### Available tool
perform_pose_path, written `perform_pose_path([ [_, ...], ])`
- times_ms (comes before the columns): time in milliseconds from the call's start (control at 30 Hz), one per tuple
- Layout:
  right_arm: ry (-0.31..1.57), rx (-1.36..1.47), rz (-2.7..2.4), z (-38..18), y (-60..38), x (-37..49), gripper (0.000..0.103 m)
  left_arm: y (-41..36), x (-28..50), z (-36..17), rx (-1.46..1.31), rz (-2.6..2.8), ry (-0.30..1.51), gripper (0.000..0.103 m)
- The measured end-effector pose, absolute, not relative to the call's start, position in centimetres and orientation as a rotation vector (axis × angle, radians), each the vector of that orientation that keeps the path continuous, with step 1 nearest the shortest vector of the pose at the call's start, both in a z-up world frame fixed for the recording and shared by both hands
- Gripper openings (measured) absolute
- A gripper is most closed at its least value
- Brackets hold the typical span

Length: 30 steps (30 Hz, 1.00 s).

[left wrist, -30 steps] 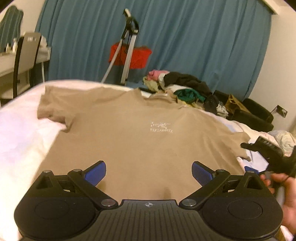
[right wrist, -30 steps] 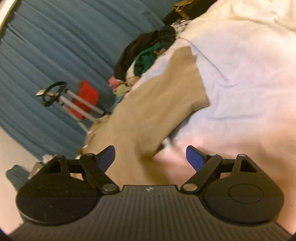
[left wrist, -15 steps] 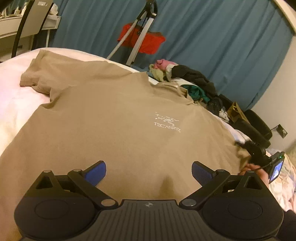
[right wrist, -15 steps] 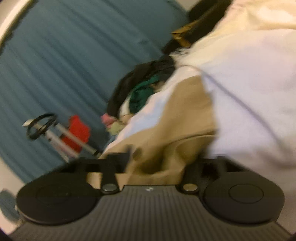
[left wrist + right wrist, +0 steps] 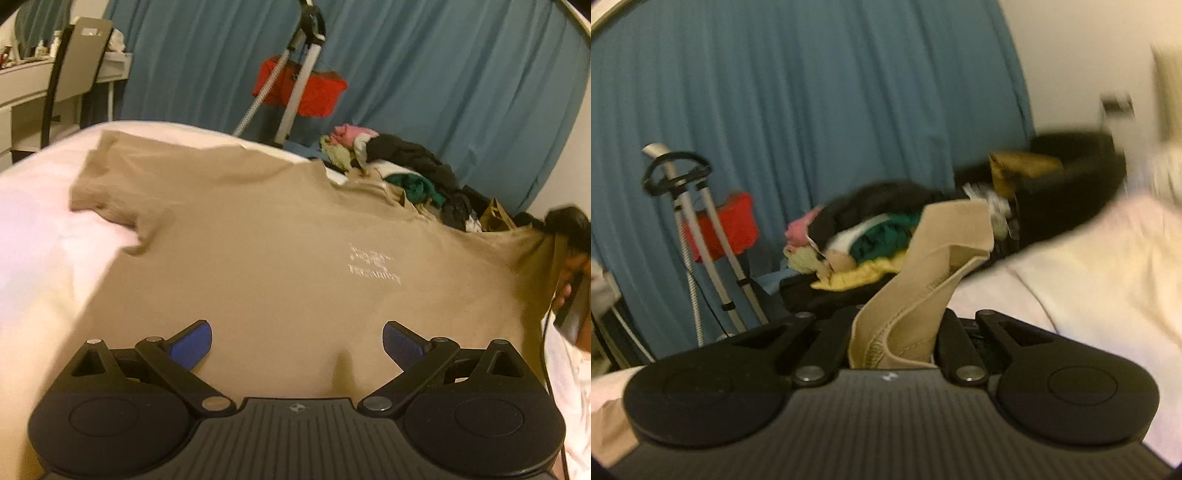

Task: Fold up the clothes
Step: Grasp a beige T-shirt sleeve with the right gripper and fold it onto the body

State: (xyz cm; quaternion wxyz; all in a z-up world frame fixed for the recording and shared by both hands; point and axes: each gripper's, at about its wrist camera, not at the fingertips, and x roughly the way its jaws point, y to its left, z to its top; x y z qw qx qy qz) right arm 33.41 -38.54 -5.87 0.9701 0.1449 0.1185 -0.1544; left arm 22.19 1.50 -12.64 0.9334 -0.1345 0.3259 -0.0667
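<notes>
Right tongs point(image 5: 892, 343) pinch the shirt point(image 5: 258, 258) sleeve; left tongs point(image 5: 297, 341) hover spread above its hem. Shirt lies flat on a white bed point(image 5: 33, 236) before blue curtains point(image 5: 424, 74).

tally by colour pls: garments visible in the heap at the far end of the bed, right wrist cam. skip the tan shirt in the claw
Heap, as far as blur allows:
black: 1
green: 1
yellow: 1
pink: 1
pale green: 1
white: 1
Total: 6 colours visible; some may belong to one garment, and buried pieces cannot be counted.
</notes>
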Motion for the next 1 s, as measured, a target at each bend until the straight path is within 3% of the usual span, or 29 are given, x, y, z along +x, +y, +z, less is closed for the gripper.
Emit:
perform_pose_path([
  [233, 0.239, -0.022, -0.205, -4.9, -22.9, 36.0, 0.006, 5.2, 22.0, -10.2, -0.376, -0.089, 0.623, 0.100],
  [433, 0.390, -0.284, -0.075, -12.4, -11.3, 39.6, 0.006, 8.3, 23.2, -10.2, -0.386, 0.000, 0.608, 0.101],
  [567, 0.480, -0.300, -0.059, -16.0, -9.3, 42.1, 0.008, 9.5, 24.2, -11.4, -0.419, 0.000, 0.646, 0.101],
  [667, 0.512, -0.226, -0.029, -15.7, -10.3, 42.3, 0.011, 9.5, 24.9, -12.2, -0.399, 0.006, 0.667, 0.101],
  [733, 0.529, -0.148, -0.010, -14.7, -11.4, 42.1, 0.035, 9.3, 25.2, -12.6, -0.406, -0.006, 0.685, 0.101],
  [767, 0.531, -0.105, -0.008, -14.2, -11.9, 41.8, 0.062, 9.1, 25.3, -12.7, -0.410, -0.014, 0.690, 0.101],
  [800, 0.526, -0.053, -0.017, -13.7, -12.3, 41.0, 0.079, 8.9, 25.3, -12.6, -0.403, -0.024, 0.694, 0.101],
  [1000, 0.495, 0.080, 0.001, -10.5, -14.8, 32.3, 0.082, 8.0, 24.5, -12.0, -0.347, -0.046, 0.679, 0.101],
])
